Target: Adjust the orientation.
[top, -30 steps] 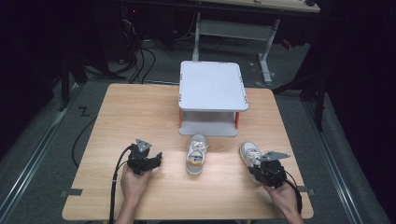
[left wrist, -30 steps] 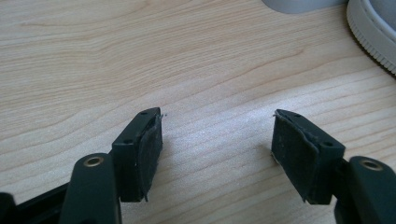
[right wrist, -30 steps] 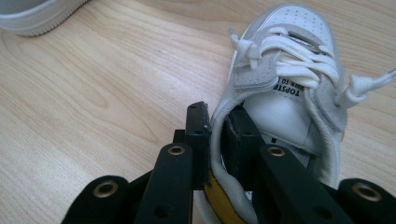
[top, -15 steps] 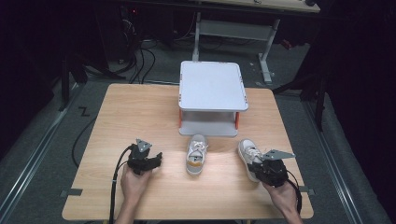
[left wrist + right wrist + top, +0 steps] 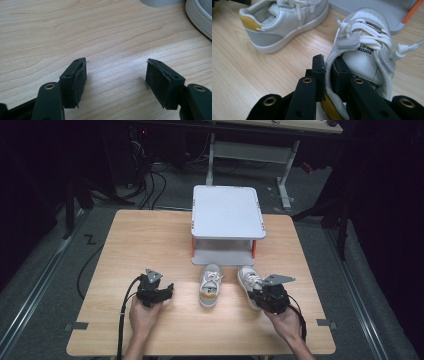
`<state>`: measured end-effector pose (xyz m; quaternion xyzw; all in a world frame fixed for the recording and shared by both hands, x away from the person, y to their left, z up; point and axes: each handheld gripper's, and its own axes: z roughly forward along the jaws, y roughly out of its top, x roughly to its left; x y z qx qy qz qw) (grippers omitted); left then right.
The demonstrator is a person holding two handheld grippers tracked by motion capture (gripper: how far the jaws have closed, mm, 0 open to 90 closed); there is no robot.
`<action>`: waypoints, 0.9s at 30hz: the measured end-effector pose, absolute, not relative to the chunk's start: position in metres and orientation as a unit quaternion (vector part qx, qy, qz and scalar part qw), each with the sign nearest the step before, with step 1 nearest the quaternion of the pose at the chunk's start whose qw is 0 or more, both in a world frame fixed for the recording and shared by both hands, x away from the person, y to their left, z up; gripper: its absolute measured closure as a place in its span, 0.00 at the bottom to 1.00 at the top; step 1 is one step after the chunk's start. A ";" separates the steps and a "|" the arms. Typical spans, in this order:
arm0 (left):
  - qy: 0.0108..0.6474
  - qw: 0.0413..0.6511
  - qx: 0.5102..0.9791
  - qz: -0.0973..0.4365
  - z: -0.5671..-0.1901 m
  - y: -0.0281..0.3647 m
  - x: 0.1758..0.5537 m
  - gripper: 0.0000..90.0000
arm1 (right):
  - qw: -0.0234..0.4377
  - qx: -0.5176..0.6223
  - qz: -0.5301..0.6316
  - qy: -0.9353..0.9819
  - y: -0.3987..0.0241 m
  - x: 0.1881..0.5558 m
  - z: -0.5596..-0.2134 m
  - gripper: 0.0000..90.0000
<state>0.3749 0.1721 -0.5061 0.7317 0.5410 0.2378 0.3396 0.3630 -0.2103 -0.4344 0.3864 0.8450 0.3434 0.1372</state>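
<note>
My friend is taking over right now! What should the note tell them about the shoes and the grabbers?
Right hand-held gripper: shut on the heel collar of the right shoe, one jaw inside the shoe and one outside.
Left hand-held gripper: open, nothing between its jaws, low over the bare table.
Things: the left shoe stands on the table in front of the grey two-level rack, beside the gripped shoe. Both toes point toward the rack.
Done: one shoe is gripped.
Left: probably both shoes go onto the rack; neither is on it yet. The left shoe is untouched.
</note>
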 end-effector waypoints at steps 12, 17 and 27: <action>0.541 0.342 0.731 0.235 -0.506 0.172 0.375 0.37 | 0.126 0.383 0.326 0.855 -0.168 0.379 -0.435 0.91; 0.542 0.341 0.731 0.235 -0.506 0.172 0.375 0.37 | 0.134 0.383 0.309 0.860 -0.155 0.383 -0.438 0.91; 0.542 0.341 0.731 0.236 -0.506 0.172 0.375 0.37 | 0.136 0.386 0.295 0.863 -0.140 0.386 -0.442 0.86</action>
